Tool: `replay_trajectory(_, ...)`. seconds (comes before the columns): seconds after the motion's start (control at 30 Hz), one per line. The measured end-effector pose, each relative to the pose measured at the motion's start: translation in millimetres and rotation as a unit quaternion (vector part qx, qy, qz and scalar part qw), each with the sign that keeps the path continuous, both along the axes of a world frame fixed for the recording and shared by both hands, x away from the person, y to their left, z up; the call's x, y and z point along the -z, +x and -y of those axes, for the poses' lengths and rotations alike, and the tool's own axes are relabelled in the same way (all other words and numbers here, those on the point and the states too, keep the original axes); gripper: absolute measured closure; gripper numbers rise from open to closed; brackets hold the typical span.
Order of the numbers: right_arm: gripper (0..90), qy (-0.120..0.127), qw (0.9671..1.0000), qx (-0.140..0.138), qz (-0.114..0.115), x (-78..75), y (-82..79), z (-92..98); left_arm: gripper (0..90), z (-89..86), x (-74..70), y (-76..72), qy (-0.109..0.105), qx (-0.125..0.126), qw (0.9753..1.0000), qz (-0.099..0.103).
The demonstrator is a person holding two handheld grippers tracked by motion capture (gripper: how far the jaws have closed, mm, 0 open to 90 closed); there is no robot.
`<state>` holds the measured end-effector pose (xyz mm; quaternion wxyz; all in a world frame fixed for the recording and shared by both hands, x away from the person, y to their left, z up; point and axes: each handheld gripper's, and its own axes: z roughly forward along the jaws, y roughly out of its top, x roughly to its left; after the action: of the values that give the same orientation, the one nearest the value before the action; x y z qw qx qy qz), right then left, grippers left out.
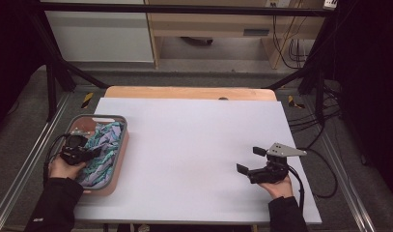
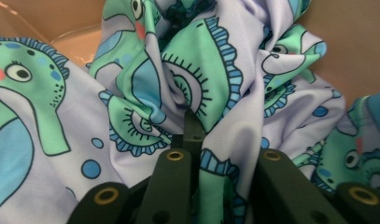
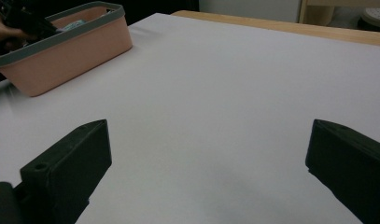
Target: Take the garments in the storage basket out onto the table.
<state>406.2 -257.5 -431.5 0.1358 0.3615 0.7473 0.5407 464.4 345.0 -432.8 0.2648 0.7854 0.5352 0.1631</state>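
Here the left gripper (image 2: 193,122) has its jaws pinched narrow on a fold of the printed cloth (image 2: 211,70), which bunches between them. The cloth is lilac with green and blue creatures, crumpled inside the pink basket (image 1: 120,159) at nine o'clock on the white table (image 1: 194,140). At four o'clock the right gripper (image 1: 250,160) rests with jaws spread wide, holding nothing.

We note the high view looks forward and down over the whole table (image 1: 194,145). The left gripper view sits close on the patterned cloth (image 2: 215,70). The right gripper view faces low across the table toward the basket (image 3: 61,51) at ten o'clock, shared with the high view.
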Motion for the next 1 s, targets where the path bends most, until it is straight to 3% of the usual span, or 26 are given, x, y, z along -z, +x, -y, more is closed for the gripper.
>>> replay_trajectory(0.23,0.8,0.001,1.0000,0.000,-0.001,0.2,0.0,0.0,82.6,-1.2,-5.8,-3.9,-0.013,-0.007,0.9998,0.015)
replay_trajectory(0.27,0.8,0.001,1.0000,0.000,-0.001,0.2,0.1,0.0,82.7,-1.4,-7.7,-5.6,-0.021,-0.007,0.9995,0.025)
replay_trajectory(0.37,0.8,0.001,1.0000,0.000,-0.001,0.1,0.0,0.1,82.7,-1.8,-9.1,-7.1,-0.021,-0.006,0.9993,0.032)
replay_trajectory(0.6,0.8,0.001,1.0000,0.000,-0.002,0.5,0.2,0.0,82.8,-4.2,-13.7,-11.8,-0.043,-0.007,0.9973,0.059)
replay_trajectory(1.0,0.8,0.001,1.0000,0.000,-0.001,0.6,0.4,0.1,83.0,-5.7,-17.8,-16.5,-0.056,-0.006,0.9950,0.082)
